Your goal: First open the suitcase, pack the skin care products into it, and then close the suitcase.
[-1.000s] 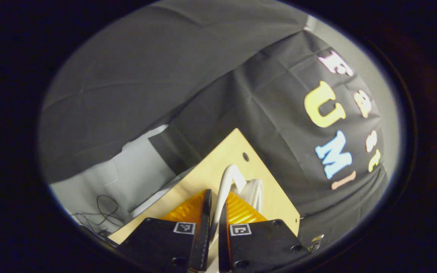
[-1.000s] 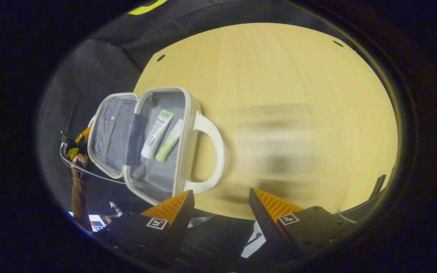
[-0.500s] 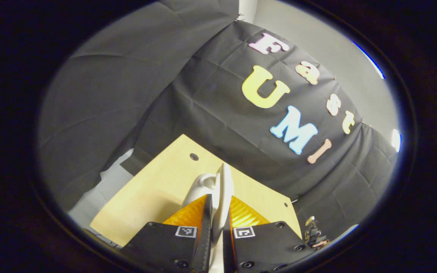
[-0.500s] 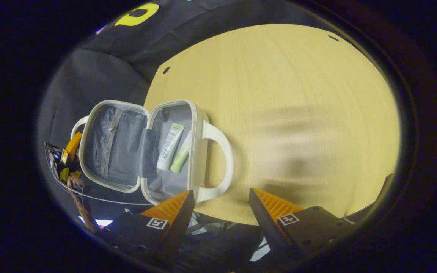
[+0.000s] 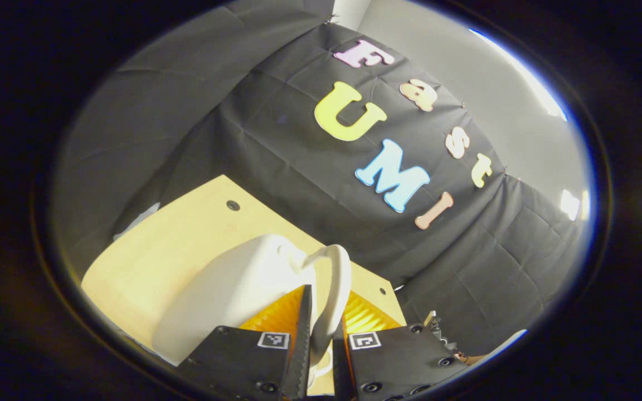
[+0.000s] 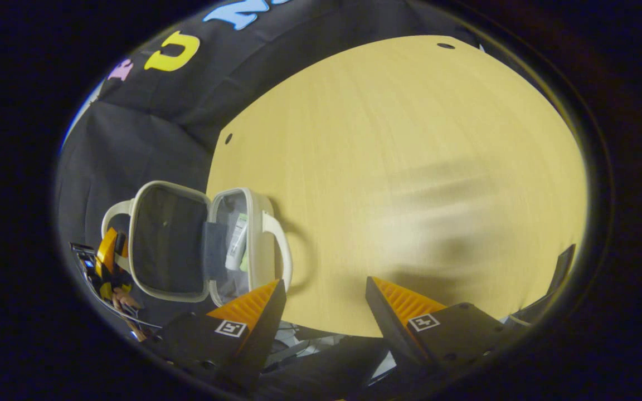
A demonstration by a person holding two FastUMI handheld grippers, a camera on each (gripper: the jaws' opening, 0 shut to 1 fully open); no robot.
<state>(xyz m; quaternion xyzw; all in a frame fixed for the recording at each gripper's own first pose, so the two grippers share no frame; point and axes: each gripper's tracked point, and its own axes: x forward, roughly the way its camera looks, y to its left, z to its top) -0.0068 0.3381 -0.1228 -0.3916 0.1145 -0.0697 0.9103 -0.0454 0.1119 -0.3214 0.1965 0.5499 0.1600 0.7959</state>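
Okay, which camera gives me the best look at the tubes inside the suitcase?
The right gripper view. It looks down into the open suitcase on the table, where two tubes lie side by side in the lower half. The left gripper view shows the suitcase's white outer shell and the handle its claw holds.

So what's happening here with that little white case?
A person is working two hand-held tools at a wooden table. The left tool is clamped on a white handle of the small suitcase, on its lid side. The case lies open at the table's edge, with two skin care tubes inside the half resting on the table. The right tool hovers open above the table, holding nothing. The closing step looks to be under way.
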